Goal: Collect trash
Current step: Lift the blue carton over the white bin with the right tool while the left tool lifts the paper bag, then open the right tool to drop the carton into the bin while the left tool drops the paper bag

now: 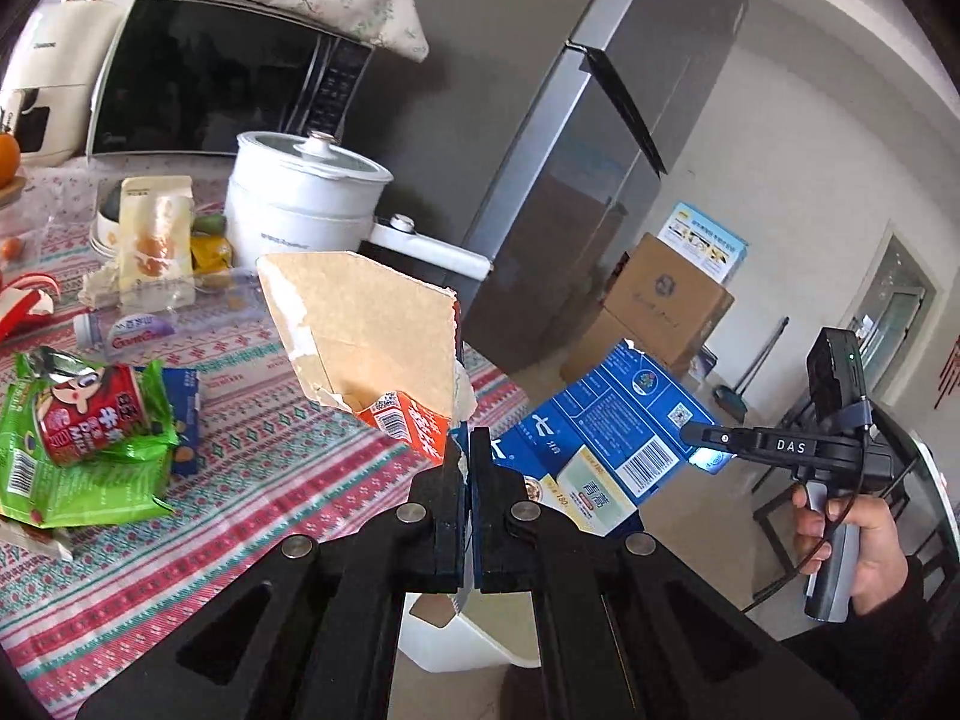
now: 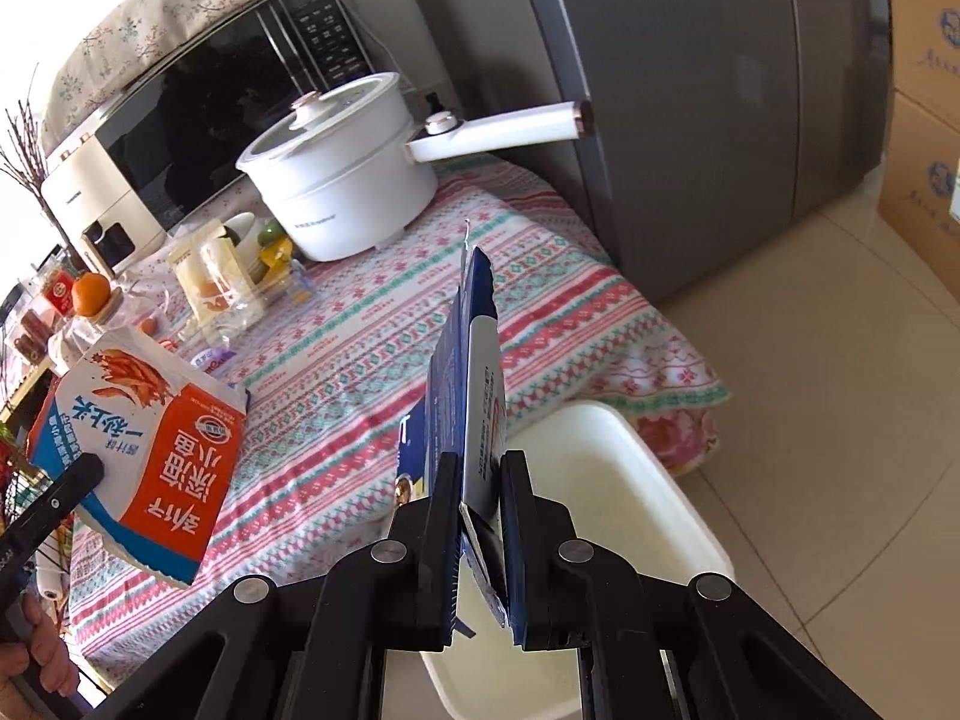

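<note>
Above the white bin at the worktop edge: left gripper pinching torn orange-and-white snack box, brown inside facing the left camera. Right gripper clamped on flattened blue carton, held edge-up over the bin. Both cartons off the worktop, near each other, apart. Still on the patterned tablecloth: green wrapper with red can, white electric pot, microwave behind. Grey fridge just beside worktop; cardboard boxes on floor.
</note>
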`<action>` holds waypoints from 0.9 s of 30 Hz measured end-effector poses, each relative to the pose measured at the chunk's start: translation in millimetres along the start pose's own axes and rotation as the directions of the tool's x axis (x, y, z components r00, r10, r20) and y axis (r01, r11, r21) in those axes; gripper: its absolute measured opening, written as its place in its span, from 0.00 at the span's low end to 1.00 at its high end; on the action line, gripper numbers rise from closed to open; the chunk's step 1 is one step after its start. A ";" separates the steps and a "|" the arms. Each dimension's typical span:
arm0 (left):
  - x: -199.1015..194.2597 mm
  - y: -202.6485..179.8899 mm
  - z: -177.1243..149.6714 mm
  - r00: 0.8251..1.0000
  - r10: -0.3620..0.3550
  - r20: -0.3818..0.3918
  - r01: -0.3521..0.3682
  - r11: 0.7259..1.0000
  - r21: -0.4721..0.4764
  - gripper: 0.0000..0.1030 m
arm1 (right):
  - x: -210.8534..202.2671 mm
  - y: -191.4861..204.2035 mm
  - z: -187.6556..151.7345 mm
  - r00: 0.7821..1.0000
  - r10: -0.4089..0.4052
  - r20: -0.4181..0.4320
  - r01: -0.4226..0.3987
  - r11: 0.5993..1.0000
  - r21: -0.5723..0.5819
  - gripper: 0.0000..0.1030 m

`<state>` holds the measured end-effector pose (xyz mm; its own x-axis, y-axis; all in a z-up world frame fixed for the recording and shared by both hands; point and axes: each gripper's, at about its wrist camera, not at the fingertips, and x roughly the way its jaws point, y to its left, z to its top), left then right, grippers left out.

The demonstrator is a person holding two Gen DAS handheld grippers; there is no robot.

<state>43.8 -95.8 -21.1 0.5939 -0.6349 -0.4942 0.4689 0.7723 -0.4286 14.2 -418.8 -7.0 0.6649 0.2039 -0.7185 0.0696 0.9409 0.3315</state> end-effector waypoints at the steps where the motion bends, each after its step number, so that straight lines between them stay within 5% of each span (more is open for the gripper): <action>1: 4.8 -6.0 -3.8 1.000 -0.012 -0.016 0.012 1.000 0.008 0.00 | -1.4 -6.1 -3.8 1.000 -0.011 -0.004 0.011 1.000 0.006 0.10; 7: 31.2 -39.2 -22.6 0.993 -0.065 -0.097 0.071 0.996 0.053 0.00 | -0.1 -38.7 -27.5 0.996 -0.079 -0.044 0.080 0.996 0.032 0.13; 13: 57.6 -59.3 -36.5 0.984 -0.075 -0.164 0.090 0.992 0.085 0.00 | 18.3 -65.9 -39.8 0.993 -0.051 -0.107 0.064 0.990 0.123 0.57; 27: 97.7 -84.2 -57.9 0.962 -0.090 -0.257 0.133 0.979 0.154 0.01 | 8.0 -86.4 -40.1 0.991 -0.096 -0.089 0.108 0.983 0.147 0.71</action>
<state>24.4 -224.3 -77.1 0.3610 -0.6862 -0.6315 0.6389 0.6753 -0.3686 -16.3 -487.6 -65.9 0.5865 0.1362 -0.7984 0.2496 0.9074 0.3381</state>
